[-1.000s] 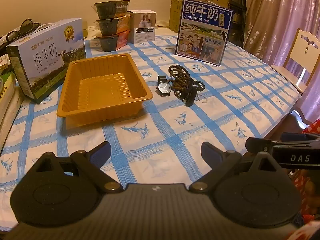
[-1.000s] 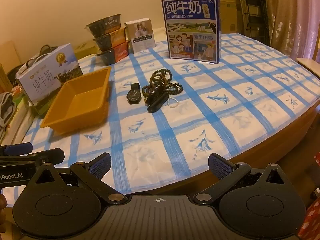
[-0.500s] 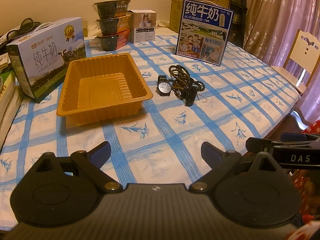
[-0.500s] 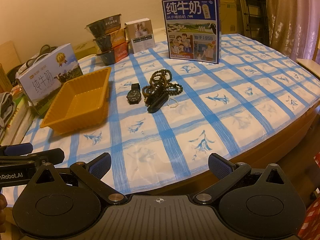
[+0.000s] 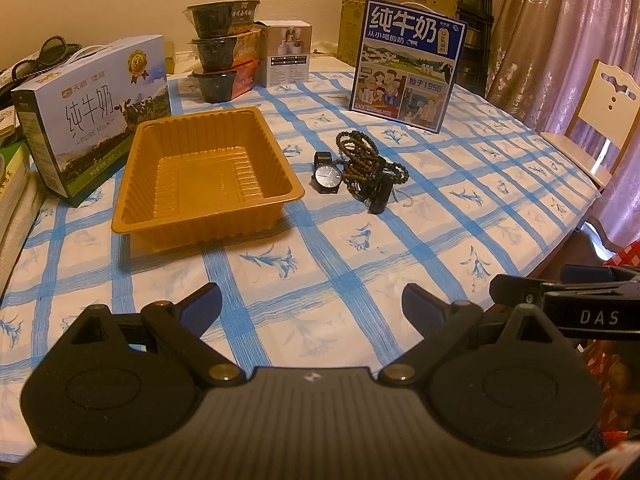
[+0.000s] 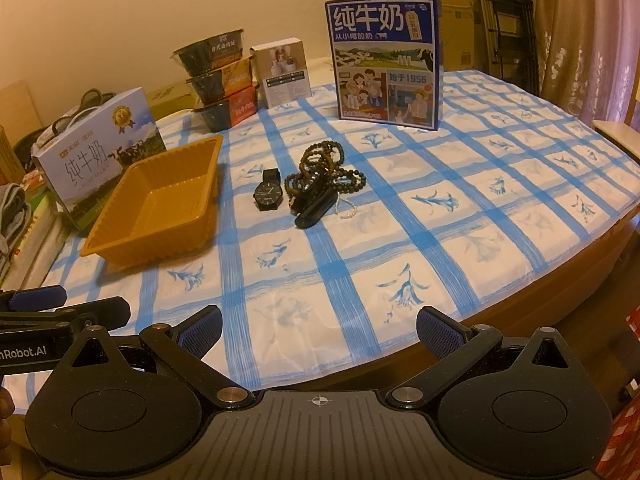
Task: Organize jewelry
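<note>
The left tongs (image 5: pixel 311 302) are hovering wide open and holding nothing above the near edge of the counter (image 5: pixel 400 248), and the right tongs (image 6: pixel 319 327) are gaping just as wide, also empty, beside them. The jewelry is lying well ahead of both: a black watch (image 5: pixel 329 176) is sitting ahead of the left tongs and slightly to their right, touching or just beside a tangle of dark bead strings (image 5: pixel 360 156) with a black band (image 5: pixel 380 192) lying across it. From the right tongs the same heap is lying ahead and a little left, with a small white bead strand (image 6: pixel 347 210) peeking out beside the band. The empty orange tray (image 5: pixel 208 216) is sitting ahead-left of both tongs, well apart from the watch. A blue-checked cloth is covering the counter; milk cartons (image 5: pixel 408 64), stacked bowls (image 5: pixel 224 48) and a small box (image 5: pixel 288 54) are standing at its far side, with curtains (image 5: pixel 560 20) and a chair (image 5: pixel 600 120) off to the right. How many bead strings are making up the tangle is hard to tell.
</note>
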